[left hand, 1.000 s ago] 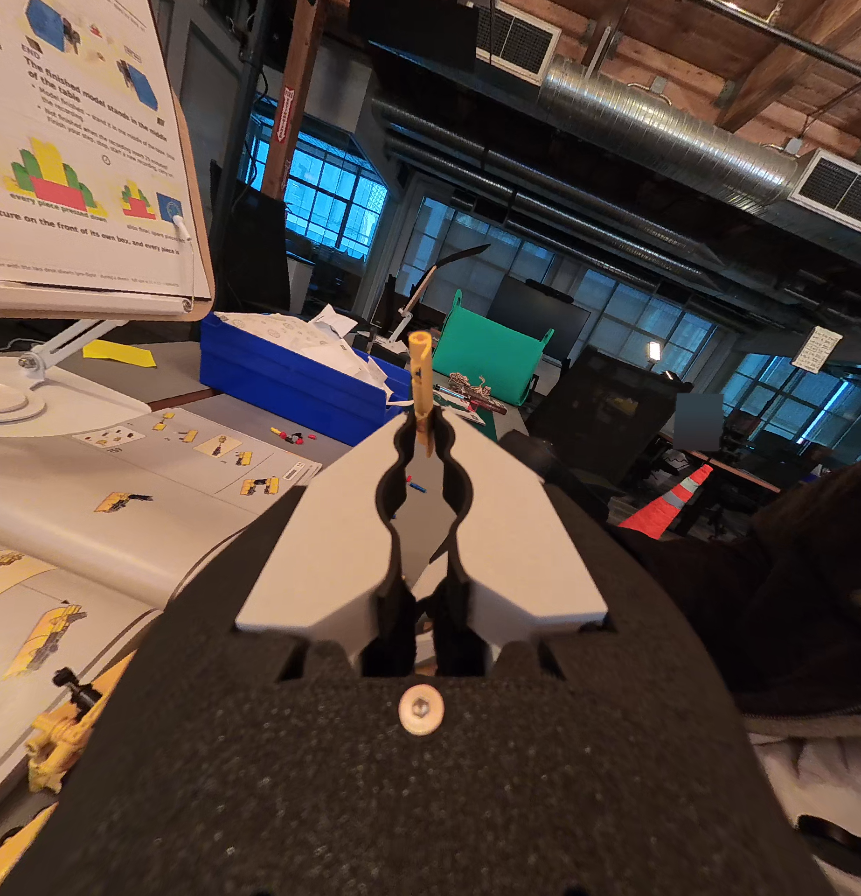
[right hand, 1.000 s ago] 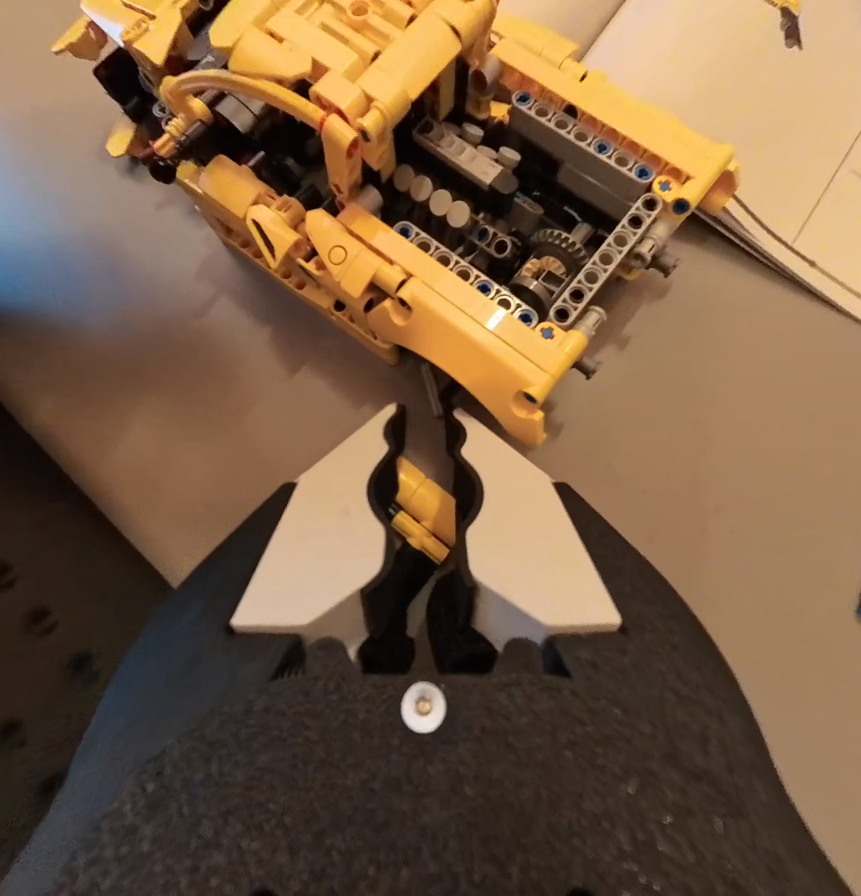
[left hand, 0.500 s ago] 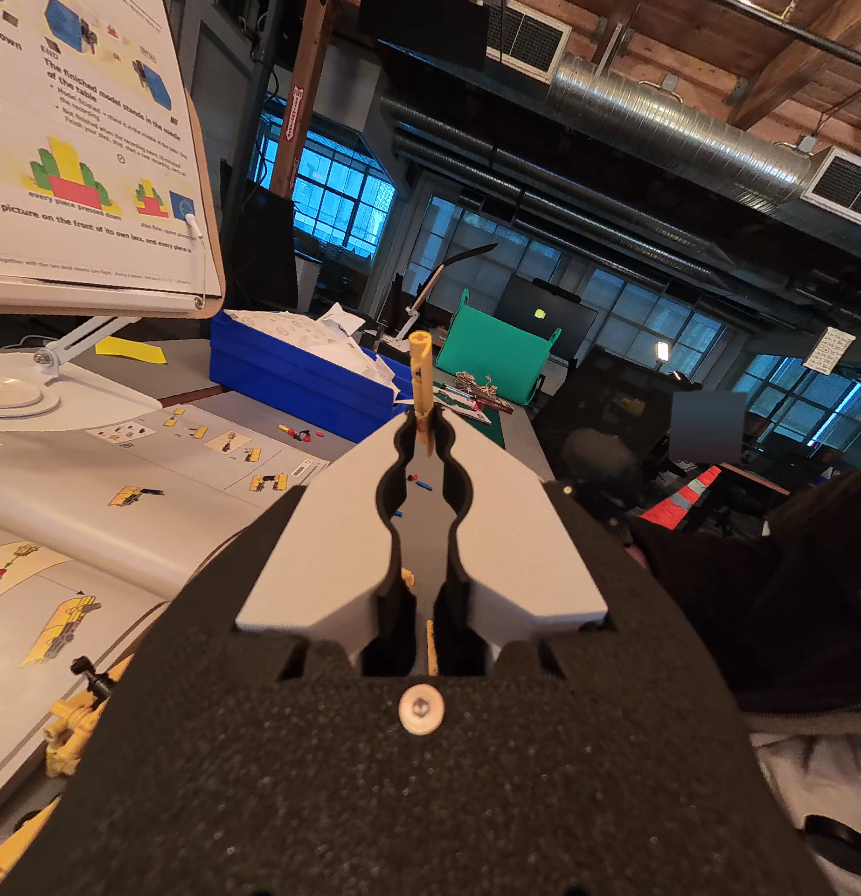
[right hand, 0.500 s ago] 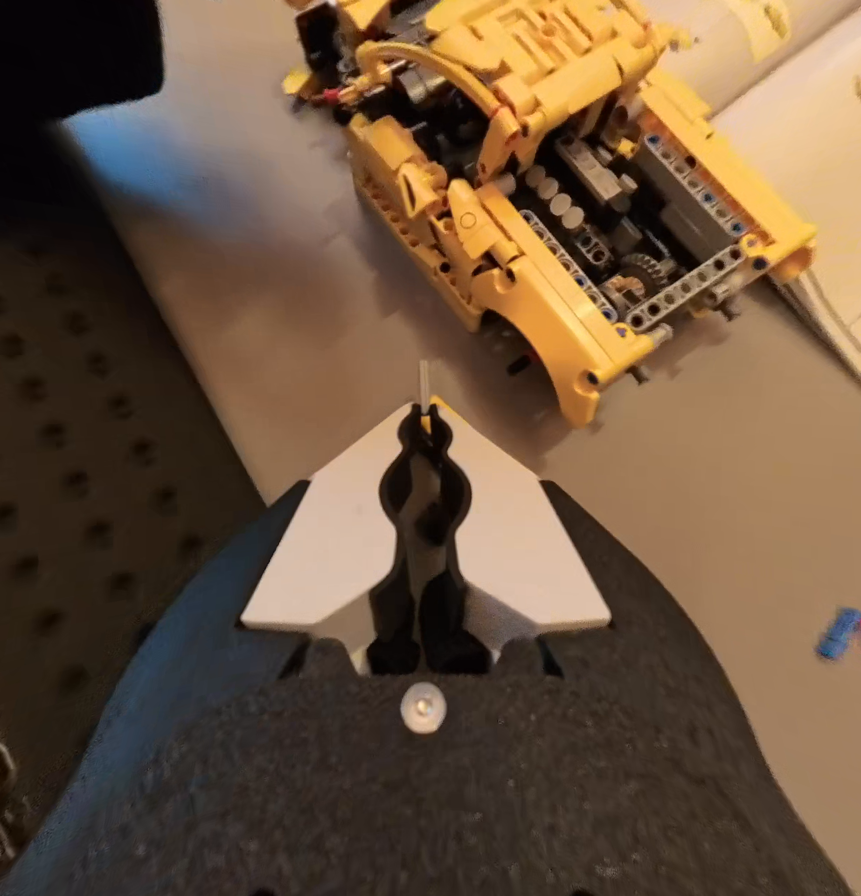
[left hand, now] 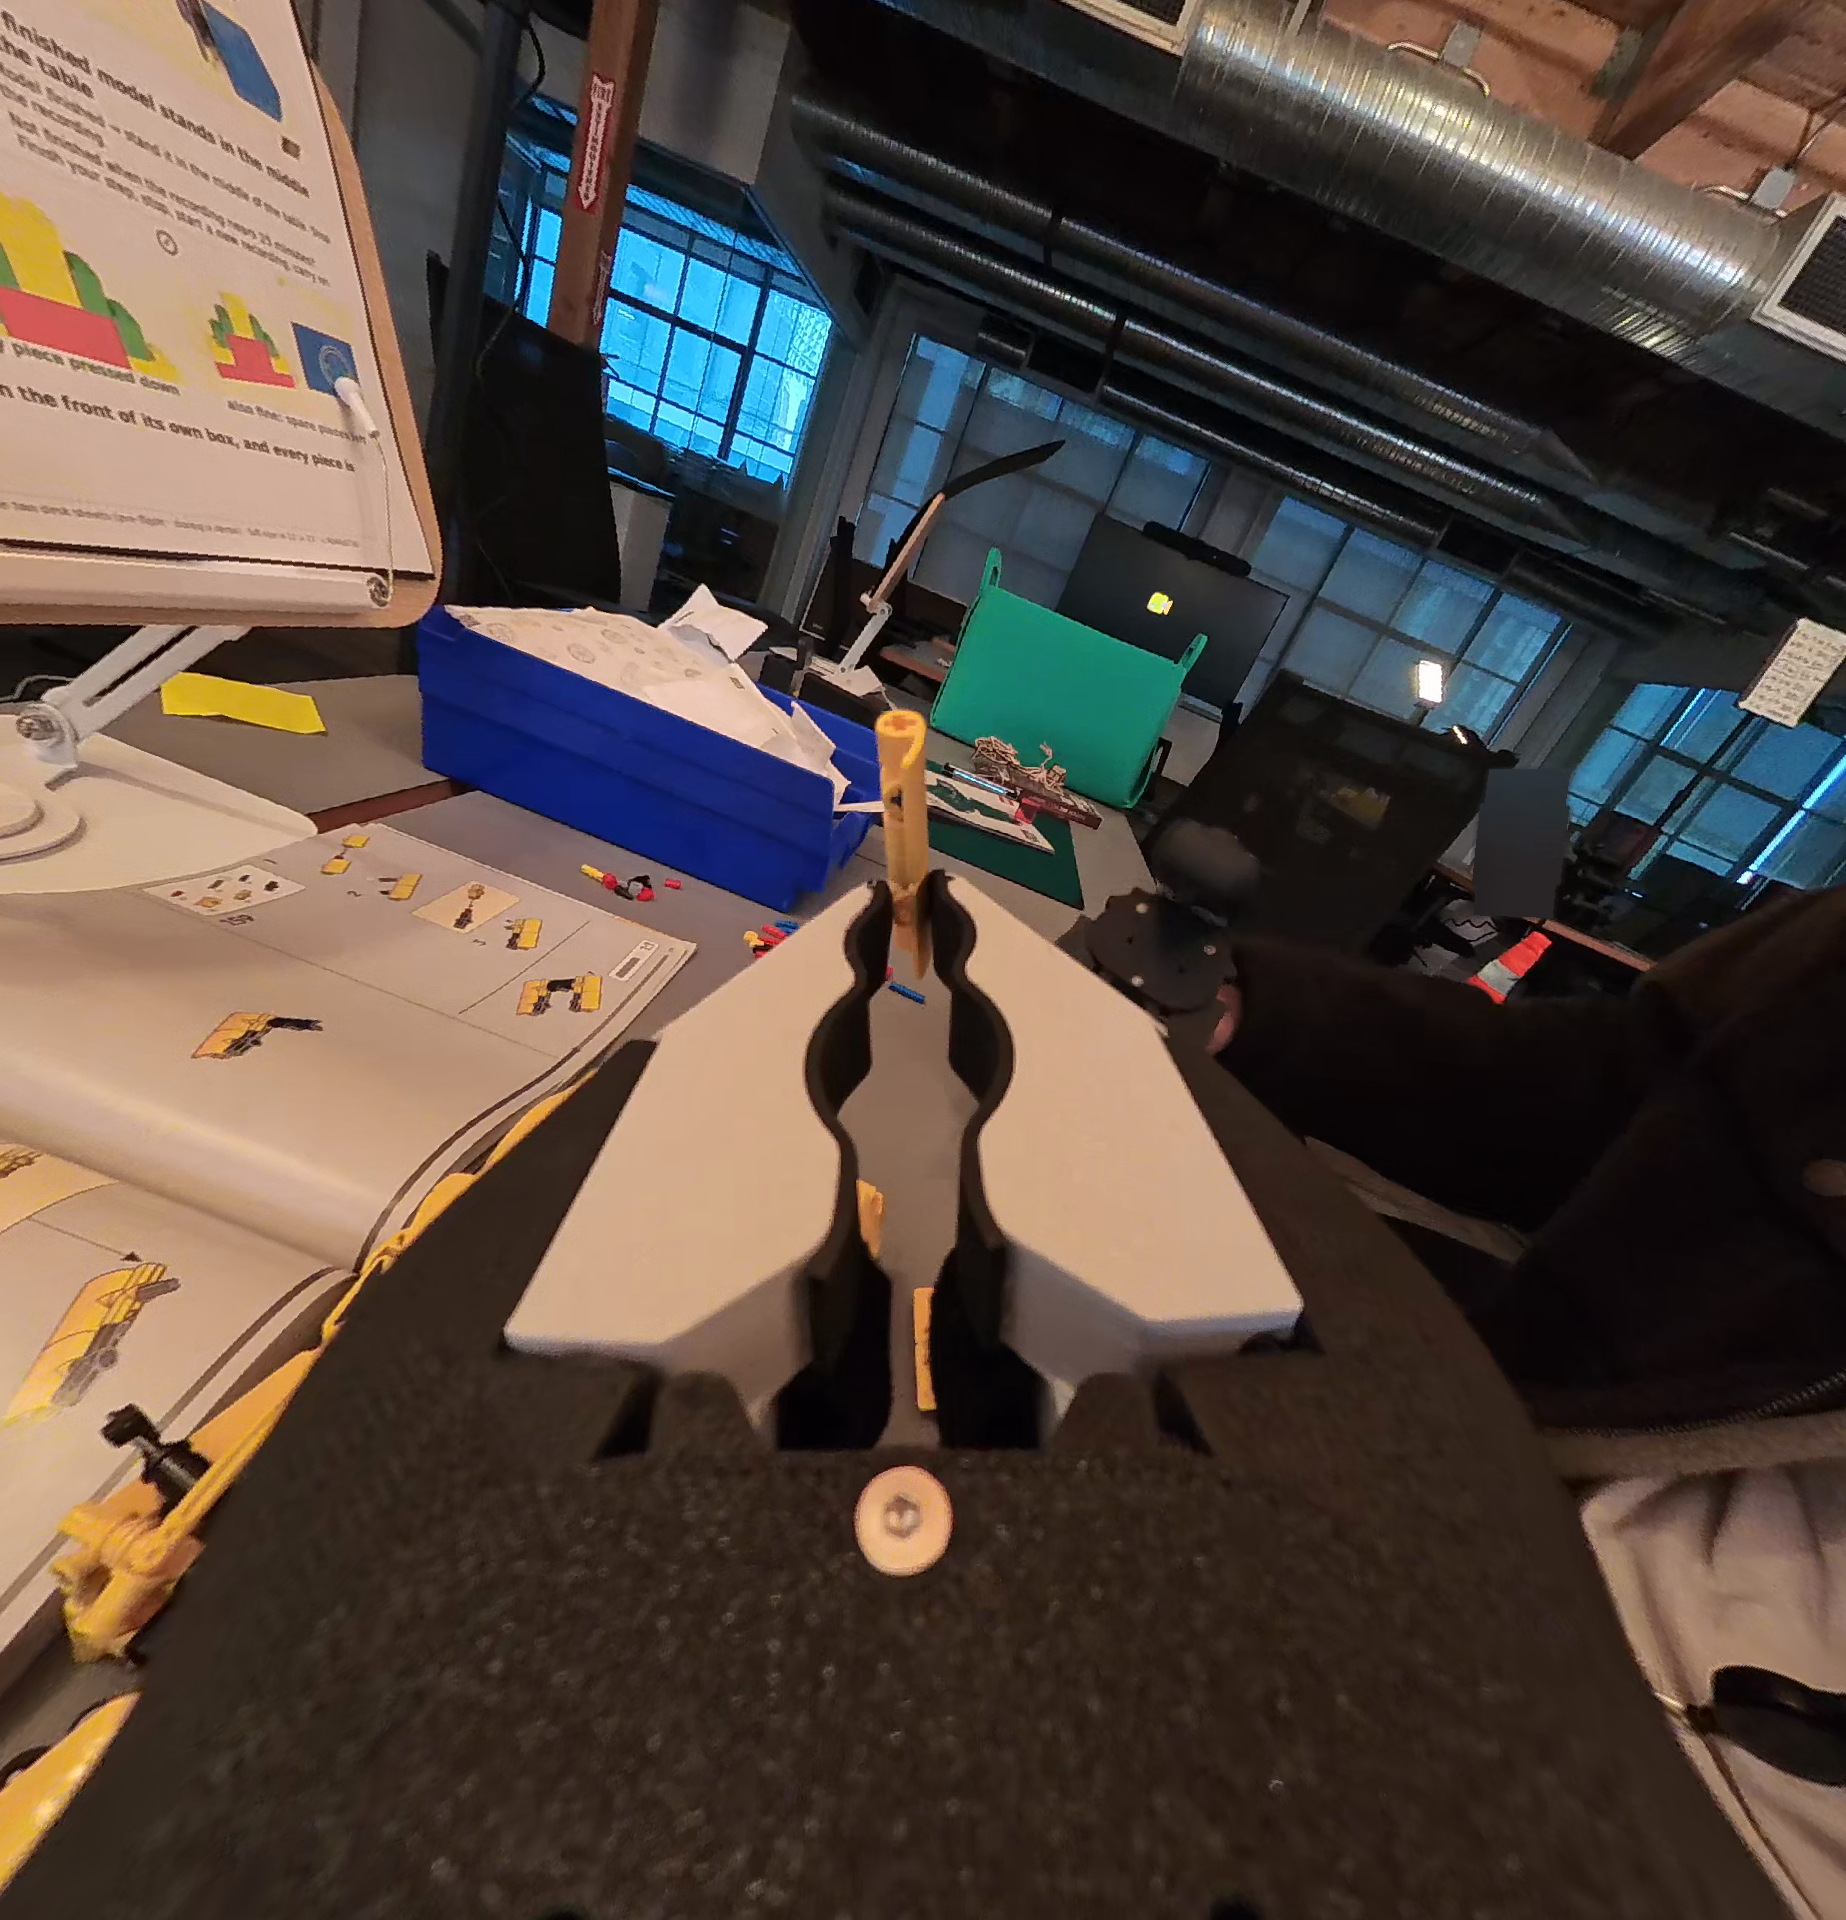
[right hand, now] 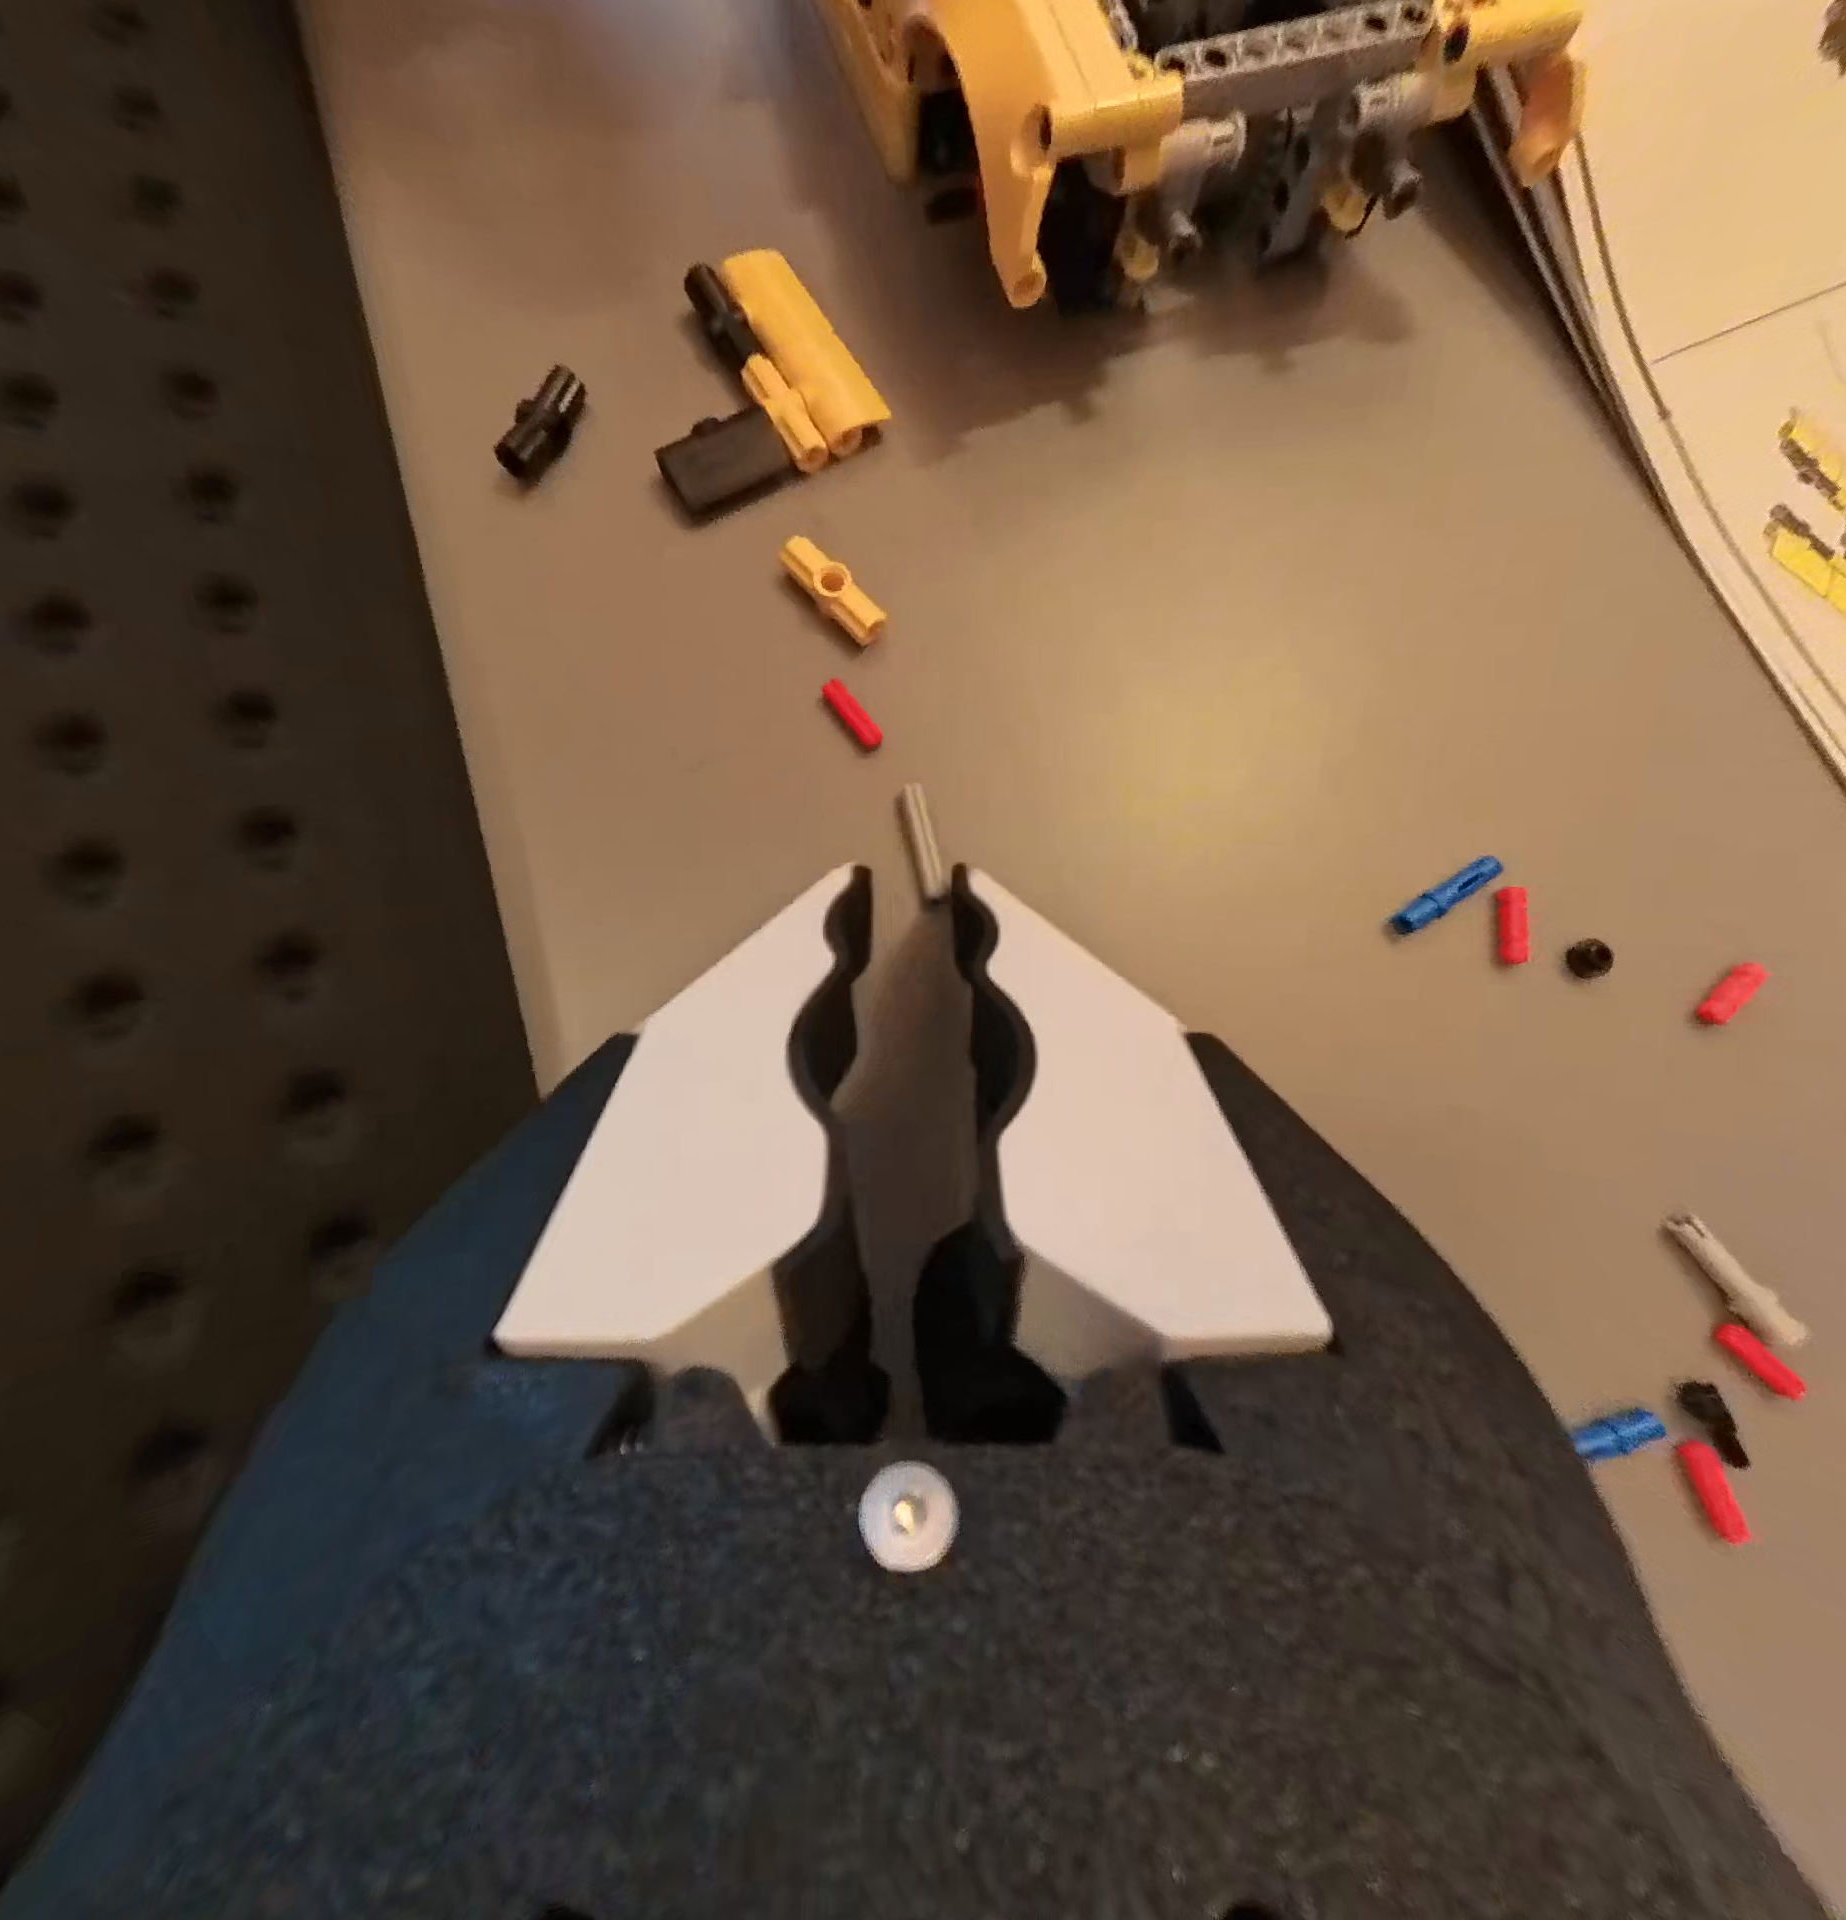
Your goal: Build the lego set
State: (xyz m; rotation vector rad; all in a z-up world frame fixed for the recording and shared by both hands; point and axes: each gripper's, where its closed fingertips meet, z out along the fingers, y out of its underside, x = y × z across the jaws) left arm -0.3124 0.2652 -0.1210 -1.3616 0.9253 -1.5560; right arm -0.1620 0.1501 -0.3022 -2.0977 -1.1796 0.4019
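In the left wrist view my left gripper [left hand: 906, 902] points up and away from the table. It is shut on a thin yellow lego piece [left hand: 901, 800] that sticks up past the tips. The yellow lego vehicle model [right hand: 1210, 135] stands at the top of the right wrist view; part of it shows in the left wrist view [left hand: 119, 1558] at lower left. My right gripper [right hand: 908, 883] hovers over the grey table with its jaws a little apart. A short grey pin [right hand: 921, 852] sits at the tips beside the right finger, not clamped.
Loose pieces lie ahead: a yellow-and-black sub-assembly [right hand: 784, 384], a black connector [right hand: 540, 424], a yellow connector [right hand: 832, 589], a red pin [right hand: 851, 714], and blue and red pins [right hand: 1444, 896] at right. The instruction booklet [right hand: 1781, 312], a black perforated mat [right hand: 119, 727], a blue bin [left hand: 628, 769]. The grippers' ends are close to 25 cm from one another. My left tips are about 20 cm from the yellow connector [right hand: 832, 589], my right tips only 6 cm.
My right gripper has drawn back from the model, which is now farther off, and its jaws have parted around the grey pin. My left gripper still holds the yellow piece and has shifted only slightly.
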